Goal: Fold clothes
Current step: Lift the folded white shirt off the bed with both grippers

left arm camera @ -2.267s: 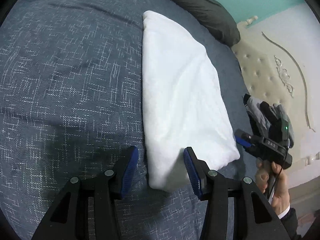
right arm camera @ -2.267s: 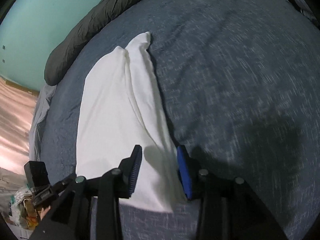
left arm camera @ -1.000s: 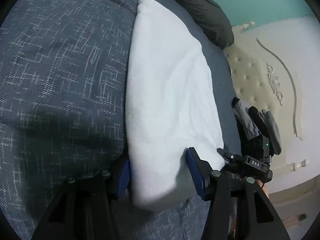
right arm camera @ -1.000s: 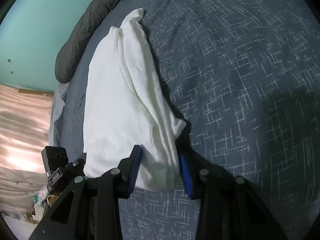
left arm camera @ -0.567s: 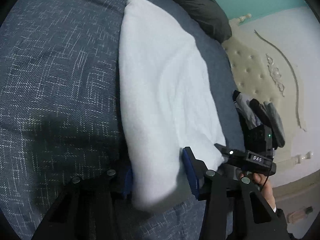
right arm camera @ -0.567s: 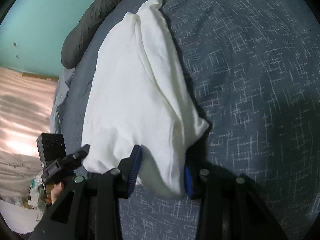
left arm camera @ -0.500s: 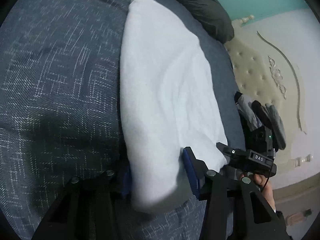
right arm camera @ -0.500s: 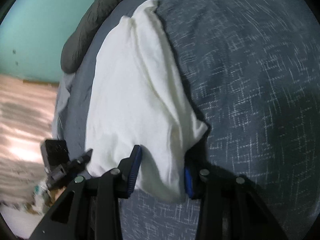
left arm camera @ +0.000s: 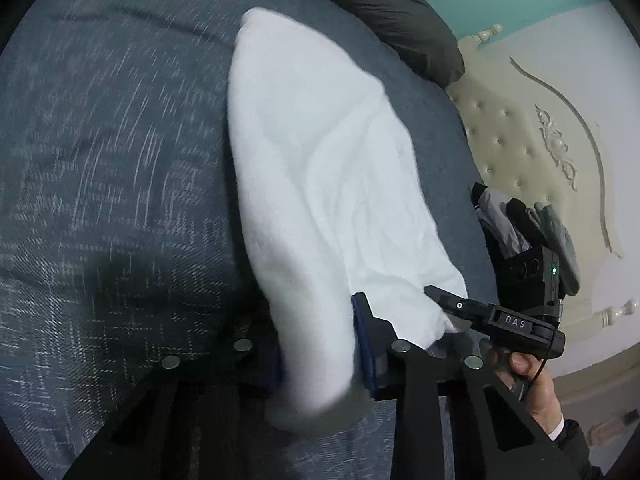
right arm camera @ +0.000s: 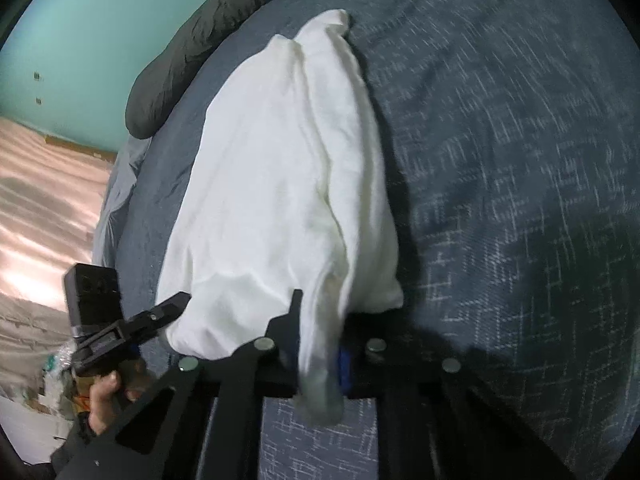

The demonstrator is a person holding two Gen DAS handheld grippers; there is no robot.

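Note:
A white garment (left arm camera: 320, 168) lies folded lengthwise on the dark blue bed cover (left arm camera: 100, 160), and its near end is raised off the bed. My left gripper (left arm camera: 318, 360) has one near corner between its blue pads, with its jaws closing and pressing on the cloth. In the right wrist view the same garment (right arm camera: 280, 160) hangs from my right gripper (right arm camera: 320, 344). That gripper's jaws are closing tightly on the other near corner. Each gripper shows in the other's view, the right gripper (left arm camera: 444, 300) and the left gripper (right arm camera: 176, 304), each held by a hand.
A dark grey pillow (left arm camera: 384, 4) lies along the bed's far edge under a teal wall. A cream tufted headboard (left arm camera: 520, 152) rises at the right, with grey and black gloves (left arm camera: 520, 220) in front of it. Pale flooring (right arm camera: 40, 200) and some clutter show beyond the bed's left side.
Both grippers have closed on the garment's near corners. The near end has lifted off the bed and the cloth has bunched and wrinkled between the two grips.

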